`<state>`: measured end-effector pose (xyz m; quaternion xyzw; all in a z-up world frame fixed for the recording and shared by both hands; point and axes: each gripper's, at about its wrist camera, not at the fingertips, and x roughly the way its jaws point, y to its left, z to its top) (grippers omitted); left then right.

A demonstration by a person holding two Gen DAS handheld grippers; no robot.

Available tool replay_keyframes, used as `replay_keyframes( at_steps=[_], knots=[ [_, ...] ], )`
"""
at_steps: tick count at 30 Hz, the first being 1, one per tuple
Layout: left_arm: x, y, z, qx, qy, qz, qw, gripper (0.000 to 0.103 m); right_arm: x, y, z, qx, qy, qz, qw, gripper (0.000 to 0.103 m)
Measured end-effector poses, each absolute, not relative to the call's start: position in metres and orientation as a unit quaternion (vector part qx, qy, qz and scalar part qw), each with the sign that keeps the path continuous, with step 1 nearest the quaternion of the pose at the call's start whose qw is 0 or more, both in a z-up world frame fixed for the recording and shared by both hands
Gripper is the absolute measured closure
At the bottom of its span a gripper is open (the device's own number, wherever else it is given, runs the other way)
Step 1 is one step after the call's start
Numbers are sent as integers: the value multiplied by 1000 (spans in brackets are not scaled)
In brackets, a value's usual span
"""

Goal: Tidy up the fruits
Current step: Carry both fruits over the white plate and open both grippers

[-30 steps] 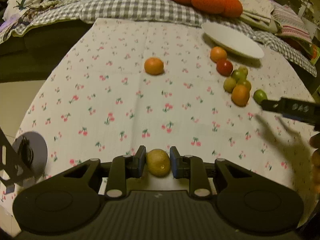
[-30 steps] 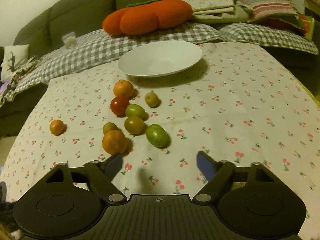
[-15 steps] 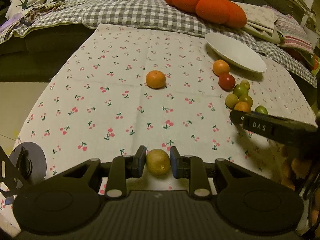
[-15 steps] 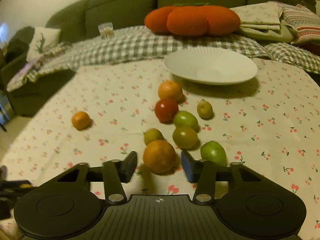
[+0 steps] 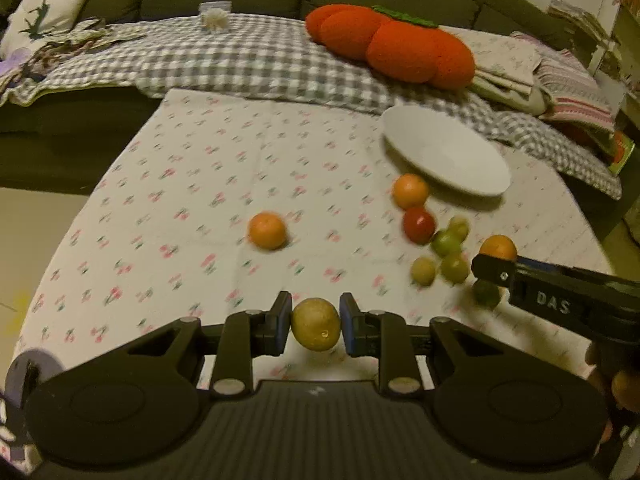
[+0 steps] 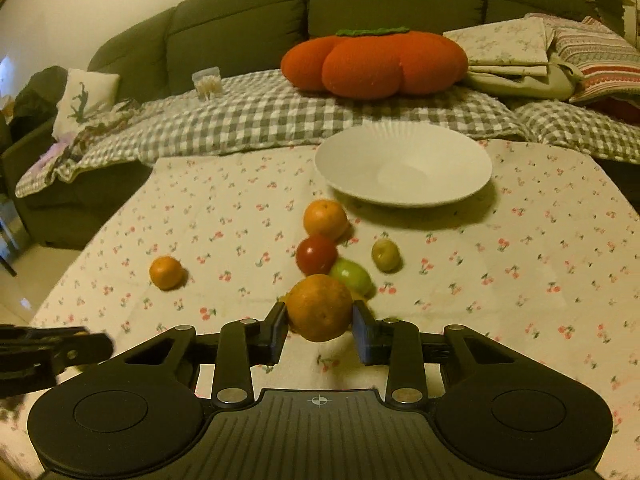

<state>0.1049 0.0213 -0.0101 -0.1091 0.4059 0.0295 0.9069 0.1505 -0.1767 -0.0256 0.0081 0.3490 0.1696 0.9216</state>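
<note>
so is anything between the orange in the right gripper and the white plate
Yes, at table level: another round orange, a red tomato and a green fruit lie between the held orange and the white ribbed plate. The plate holds nothing.

- Warm, yellowish indoor light tints both views; the level is dim, and the dark olive fabric sofa (image 6: 248,12) sinks into near black at the back.
- The shallow white ribbed plate (image 6: 404,168) is the brightest thing, with a soft dark shadow under its near rim, so the light falls from above and behind.
- In the left wrist view, motion blur smears the cherry-print cloth on the worktop (image 5: 208,184) and the loose small orange fruit (image 5: 267,230).
- The black plastic hand-held gripper (image 6: 320,330) in the right wrist view stays sharp.
- Fisheye bending curves the worktop edges, and the corners darken.
</note>
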Motion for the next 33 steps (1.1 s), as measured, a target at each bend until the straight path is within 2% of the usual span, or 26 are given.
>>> replay_keyframes(
  at_steps=[7, 12, 18, 23, 33],
  knots=[
    [153, 4, 24, -114, 392, -6, 913, 79, 177, -202, 30, 5, 350, 164, 922, 70],
    [194, -9, 29, -116, 380, -43, 917, 79, 211, -221, 44, 6, 378, 157, 913, 70],
    [247, -31, 11, -109, 387, -66, 913, 79, 269, -231, 35, 0, 416, 150, 897, 70],
    [280, -51, -3, -99, 377, -89, 917, 79, 308, -243, 6, 43, 454, 148, 877, 70],
    [332, -69, -33, -78, 359, -98, 925, 79, 342, -230, -20, -14, 448, 142, 883, 70]
  ],
)
